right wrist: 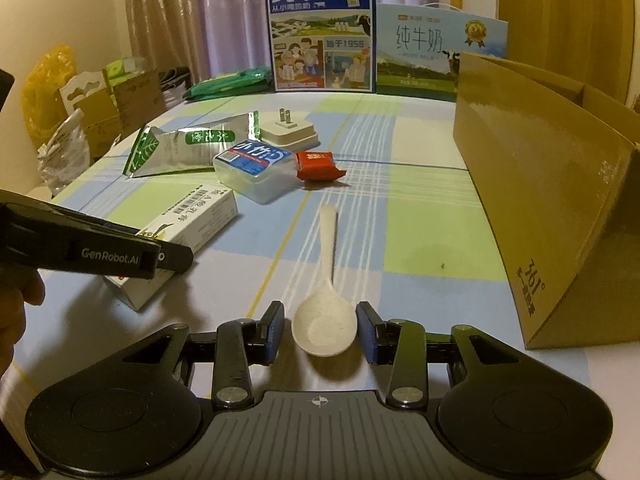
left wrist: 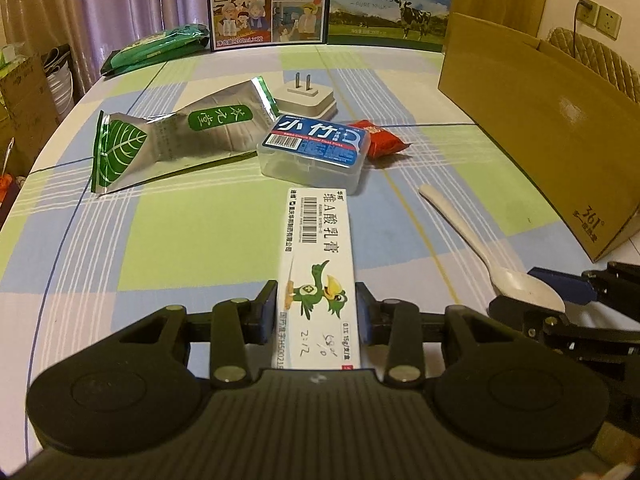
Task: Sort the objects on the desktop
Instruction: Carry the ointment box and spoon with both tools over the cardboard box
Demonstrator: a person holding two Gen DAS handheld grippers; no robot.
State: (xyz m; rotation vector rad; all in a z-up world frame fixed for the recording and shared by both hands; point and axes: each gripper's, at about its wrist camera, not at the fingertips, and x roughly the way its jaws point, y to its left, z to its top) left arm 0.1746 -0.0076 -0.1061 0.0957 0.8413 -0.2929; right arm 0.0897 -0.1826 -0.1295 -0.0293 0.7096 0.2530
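White card forms the ointment box [left wrist: 316, 280], which is held lengthwise between the blue pads of the left gripper [left wrist: 317, 312]; both pads are pressed against its long sides, and its near end is seen raised off the checked tablecloth [left wrist: 180, 232] in the right wrist view. Taking this box as the landmark, a clear floss-pick case [left wrist: 312, 152] with a blue label is found just beyond its far end. A silver and green foil pouch [left wrist: 168, 136] is laid beyond the box and to its left, and a white plug adapter [left wrist: 304, 98] with its prongs up stands behind the case. A red snack packet [left wrist: 384, 140] lies touching the case on its right. To the right of the box a white plastic spoon [right wrist: 324, 320] rests bowl-up on the cloth, and its bowl is flanked by the parted fingers of the right gripper [right wrist: 320, 332], with a gap left on each side. Farther right of the box an open cardboard carton [left wrist: 532, 128] is placed. Two milk cartons [left wrist: 268, 4] are stood at the far table edge beyond it.
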